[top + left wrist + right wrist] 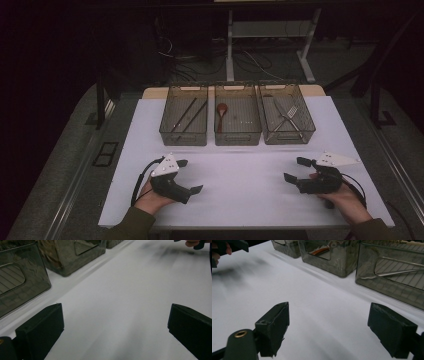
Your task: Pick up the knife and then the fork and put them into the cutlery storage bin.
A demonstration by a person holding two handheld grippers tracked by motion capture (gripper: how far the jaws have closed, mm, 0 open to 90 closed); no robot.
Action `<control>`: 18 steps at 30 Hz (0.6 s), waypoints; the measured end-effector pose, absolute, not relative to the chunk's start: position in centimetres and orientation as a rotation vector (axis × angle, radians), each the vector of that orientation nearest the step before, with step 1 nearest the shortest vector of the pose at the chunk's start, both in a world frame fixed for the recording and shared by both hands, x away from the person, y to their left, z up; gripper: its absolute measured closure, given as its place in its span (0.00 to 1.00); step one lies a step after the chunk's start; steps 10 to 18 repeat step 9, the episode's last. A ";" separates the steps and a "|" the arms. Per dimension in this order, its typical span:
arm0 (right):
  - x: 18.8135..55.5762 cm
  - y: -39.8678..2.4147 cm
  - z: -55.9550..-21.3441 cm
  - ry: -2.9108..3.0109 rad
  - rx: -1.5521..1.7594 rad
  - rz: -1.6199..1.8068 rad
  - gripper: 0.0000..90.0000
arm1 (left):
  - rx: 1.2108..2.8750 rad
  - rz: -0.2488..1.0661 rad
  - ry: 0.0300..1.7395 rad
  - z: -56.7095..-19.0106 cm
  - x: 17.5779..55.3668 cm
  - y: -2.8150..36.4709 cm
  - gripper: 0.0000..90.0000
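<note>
Bins (237,131): walls blur cutlery | left gripper (192,176) spread, empty | right gripper (297,169) spread, empty, bin cropped

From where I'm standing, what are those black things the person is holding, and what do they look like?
Each hand grips a black handheld tool. The left tool and the right tool each end in two blocky black jaws and carry a pale grey three-cornered plate on top, dotted with small marks. A black cable loops back from each. The sleeves are olive green.
</note>
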State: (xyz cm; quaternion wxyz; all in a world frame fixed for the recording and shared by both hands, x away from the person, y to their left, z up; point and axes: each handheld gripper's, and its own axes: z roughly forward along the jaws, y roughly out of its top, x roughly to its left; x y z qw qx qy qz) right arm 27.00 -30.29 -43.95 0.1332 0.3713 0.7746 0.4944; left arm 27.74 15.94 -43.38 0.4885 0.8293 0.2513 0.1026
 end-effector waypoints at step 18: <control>26.1 -30.0 -44.4 2.268 1.048 1.420 0.19 | 2.033 0.267 0.623 -43.4 27.8 16.1 0.00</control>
